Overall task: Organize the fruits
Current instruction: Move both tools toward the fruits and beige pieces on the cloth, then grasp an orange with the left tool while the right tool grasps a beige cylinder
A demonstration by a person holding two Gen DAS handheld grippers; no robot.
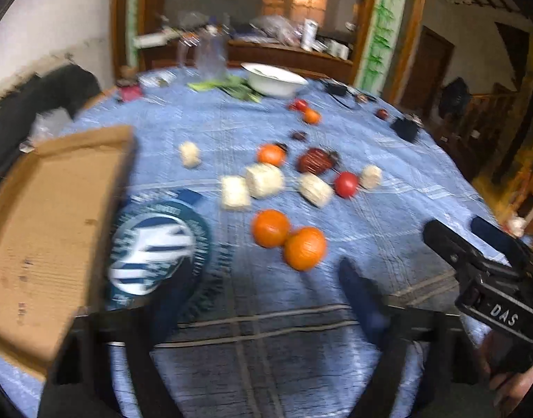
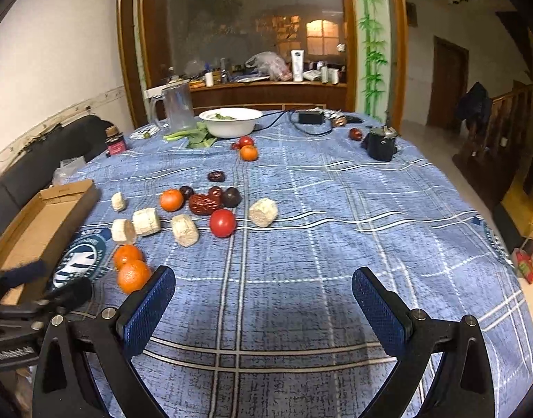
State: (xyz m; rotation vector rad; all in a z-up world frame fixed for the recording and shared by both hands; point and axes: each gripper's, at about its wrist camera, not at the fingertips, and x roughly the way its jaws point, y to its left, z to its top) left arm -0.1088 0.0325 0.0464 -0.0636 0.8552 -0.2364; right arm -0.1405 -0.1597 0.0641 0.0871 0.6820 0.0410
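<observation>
Right wrist view: right tool [image 2: 263, 299] gapes, textured blue pads empty; round dimpled oranges [image 2: 132, 275] lower left beside cardboard box [image 2: 40, 223]; left tool [image 1: 266, 289] half-spread, empty.

White letters "DAS" stand on the black body of the right gripper [image 1: 451, 240] in the left wrist view. The round blue-and-white emblem [image 2: 79, 260] on the tablecloth carries ring lettering, probably too blurred to read.

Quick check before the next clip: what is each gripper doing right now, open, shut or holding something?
Left gripper: open, nothing between its fingers.
Right gripper: open wide, empty.
</observation>
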